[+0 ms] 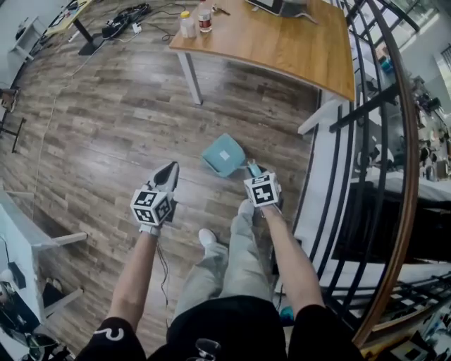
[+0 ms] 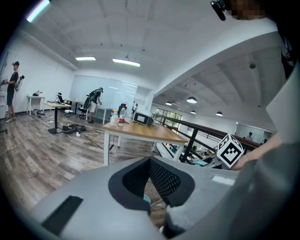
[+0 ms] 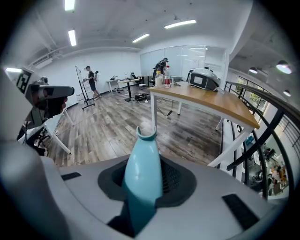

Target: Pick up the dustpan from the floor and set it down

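Observation:
The teal dustpan [image 1: 223,154] hangs above the wood floor in the head view, its pan pointing away from me and its handle toward my right gripper [image 1: 252,169]. That gripper is shut on the dustpan's handle [image 3: 143,164], which runs out between the jaws in the right gripper view, with its hollow end uppermost in the frame. My left gripper [image 1: 169,171] is held up to the left of the dustpan, apart from it. Its pads meet at the tip with nothing between them [image 2: 150,164].
A wooden table [image 1: 282,42] with bottles [image 1: 204,17] stands ahead. A black railing [image 1: 366,141] runs along the right. A white frame [image 1: 28,233] is at the left. Cables [image 1: 127,21] lie on the far floor. My legs and a shoe [image 1: 206,238] are below.

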A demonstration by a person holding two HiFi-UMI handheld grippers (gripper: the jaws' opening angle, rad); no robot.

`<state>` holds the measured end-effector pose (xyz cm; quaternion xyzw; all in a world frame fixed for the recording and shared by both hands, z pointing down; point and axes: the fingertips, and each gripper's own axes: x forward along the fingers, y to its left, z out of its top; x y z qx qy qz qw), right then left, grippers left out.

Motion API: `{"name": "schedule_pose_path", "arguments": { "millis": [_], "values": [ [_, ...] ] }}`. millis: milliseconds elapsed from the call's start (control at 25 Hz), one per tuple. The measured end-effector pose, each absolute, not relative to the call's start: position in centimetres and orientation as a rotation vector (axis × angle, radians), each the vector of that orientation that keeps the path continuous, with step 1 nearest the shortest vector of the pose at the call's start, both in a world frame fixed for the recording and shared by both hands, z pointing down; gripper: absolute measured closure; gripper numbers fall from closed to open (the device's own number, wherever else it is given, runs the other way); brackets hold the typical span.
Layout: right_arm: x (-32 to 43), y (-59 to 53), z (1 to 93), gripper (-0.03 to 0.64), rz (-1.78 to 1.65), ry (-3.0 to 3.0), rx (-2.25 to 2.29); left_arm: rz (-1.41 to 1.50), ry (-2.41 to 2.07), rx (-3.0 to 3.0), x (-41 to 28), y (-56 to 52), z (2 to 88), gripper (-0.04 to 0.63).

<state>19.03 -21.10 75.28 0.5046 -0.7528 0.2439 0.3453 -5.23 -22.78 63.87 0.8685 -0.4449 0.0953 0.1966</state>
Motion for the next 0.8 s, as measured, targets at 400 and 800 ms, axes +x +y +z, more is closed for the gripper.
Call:
{"name": "schedule_pose_path", "arguments": {
  "millis": [400,800],
  "values": [
    [19.1,-20.4,64.2,0.531,0.574,-2.015,1.371,0.195,-1.301,2.484,-6.7,-21.5,55.0,0.597],
    [16.8,-20.6,52.7,0.531,0.451,-2.124,1.413,0.128,-1.336,2.521,-8.9,-20.0,48.8,0.597]
  ]
}}
